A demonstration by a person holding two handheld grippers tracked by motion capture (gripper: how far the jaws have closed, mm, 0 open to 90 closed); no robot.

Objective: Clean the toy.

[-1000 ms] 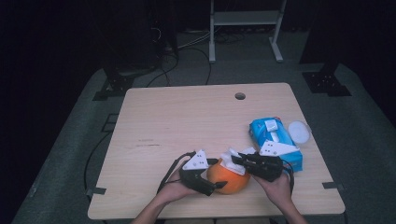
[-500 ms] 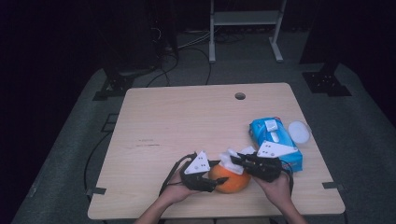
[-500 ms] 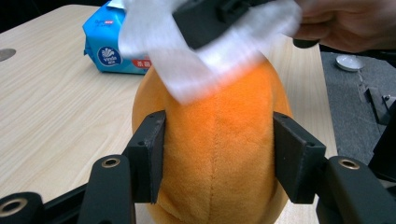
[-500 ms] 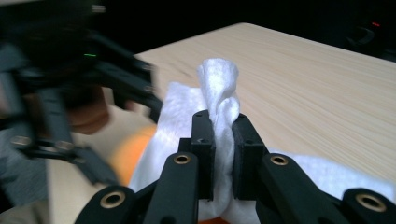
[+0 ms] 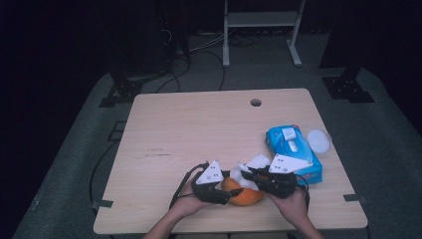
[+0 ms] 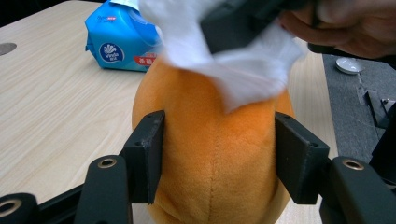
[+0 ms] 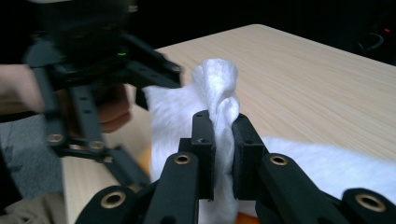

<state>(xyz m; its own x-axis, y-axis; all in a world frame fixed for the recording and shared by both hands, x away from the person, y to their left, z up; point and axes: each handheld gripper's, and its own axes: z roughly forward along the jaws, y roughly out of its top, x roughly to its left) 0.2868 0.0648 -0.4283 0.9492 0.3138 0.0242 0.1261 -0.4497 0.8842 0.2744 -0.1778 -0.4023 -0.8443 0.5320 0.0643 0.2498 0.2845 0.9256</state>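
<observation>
An orange plush toy (image 5: 245,195) lies near the table's front edge. My left gripper (image 6: 219,158) holds it from the left, both pads pressed into its sides. Its jaws have just been closing on the toy, then eased slightly wider. My right gripper (image 7: 223,135) is shut on a bunched white tissue (image 7: 219,84). That tissue (image 6: 233,70) rests against the top of the plush toy (image 6: 215,186). In the high view the right gripper (image 5: 246,174) comes in from the right, and the left gripper (image 5: 230,191) faces it across the toy.
A blue pack of wipes (image 5: 291,149) lies just behind the right hand, with a round white lid (image 5: 318,141) beside it at the table's right edge. A cable hole (image 5: 256,102) sits near the far edge. Bare wood (image 5: 189,129) stretches across the left and middle.
The left gripper's jaws have narrowed onto the orange plush toy. Both hands have stayed almost where they were, the tissue still on the toy.
</observation>
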